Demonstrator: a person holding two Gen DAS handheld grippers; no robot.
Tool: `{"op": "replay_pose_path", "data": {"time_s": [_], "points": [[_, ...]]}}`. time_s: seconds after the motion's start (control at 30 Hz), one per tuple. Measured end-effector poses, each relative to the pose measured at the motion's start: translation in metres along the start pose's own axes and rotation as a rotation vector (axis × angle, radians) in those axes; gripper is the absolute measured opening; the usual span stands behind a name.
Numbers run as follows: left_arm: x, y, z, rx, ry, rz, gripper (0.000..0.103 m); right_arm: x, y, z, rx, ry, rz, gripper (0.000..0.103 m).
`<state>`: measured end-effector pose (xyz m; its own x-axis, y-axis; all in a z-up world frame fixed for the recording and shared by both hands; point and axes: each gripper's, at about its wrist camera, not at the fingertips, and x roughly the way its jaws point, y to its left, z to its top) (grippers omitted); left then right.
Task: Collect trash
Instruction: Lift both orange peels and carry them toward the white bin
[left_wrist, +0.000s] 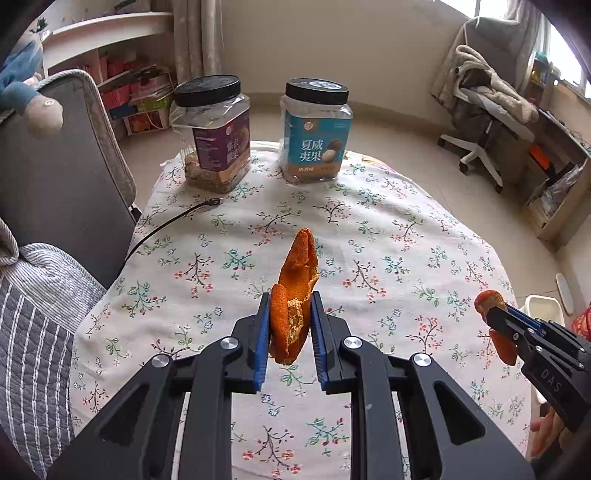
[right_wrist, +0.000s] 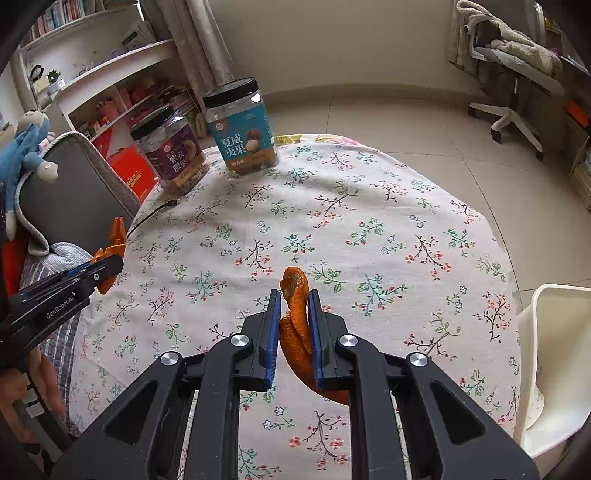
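Note:
My left gripper (left_wrist: 290, 299) is shut on a long piece of orange peel (left_wrist: 297, 280) and holds it above the floral tablecloth (left_wrist: 388, 236). My right gripper (right_wrist: 294, 295) is shut on a second curled piece of orange peel (right_wrist: 295, 325), also above the cloth. The right gripper with its peel (left_wrist: 493, 302) also shows at the right edge of the left wrist view. The left gripper with its peel (right_wrist: 116, 236) shows at the left edge of the right wrist view. A white bin (right_wrist: 554, 332) stands beside the table's right edge.
Two black-lidded nut jars, one purple-labelled (left_wrist: 218, 144) and one blue-labelled (left_wrist: 317, 136), stand at the table's far edge. A black cable (left_wrist: 166, 225) lies on the left. A grey chair (left_wrist: 55, 166) with striped fabric is at the left. An office chair (left_wrist: 487, 110) stands far right.

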<state>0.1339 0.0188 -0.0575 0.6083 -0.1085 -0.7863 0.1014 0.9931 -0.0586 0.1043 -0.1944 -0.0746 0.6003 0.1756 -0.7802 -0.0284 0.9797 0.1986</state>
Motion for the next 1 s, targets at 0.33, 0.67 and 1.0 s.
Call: {"op": "replay_pose_path", "data": {"time_s": [0.33,0.67,1.0], "points": [[-0.005,-0.049,0.004,0.045,-0.030,-0.055,0.020,-0.025,-0.038,0.000,0.038,-0.046,-0.058,0.014],[-0.008,-0.091,0.003,0.091,-0.041,-0.102,0.020,-0.052,-0.092,-0.005,0.131,-0.083,-0.128,0.014],[-0.004,-0.125,-0.005,0.156,-0.033,-0.132,0.020,-0.080,-0.153,-0.019,0.220,-0.101,-0.312,0.015]]}}
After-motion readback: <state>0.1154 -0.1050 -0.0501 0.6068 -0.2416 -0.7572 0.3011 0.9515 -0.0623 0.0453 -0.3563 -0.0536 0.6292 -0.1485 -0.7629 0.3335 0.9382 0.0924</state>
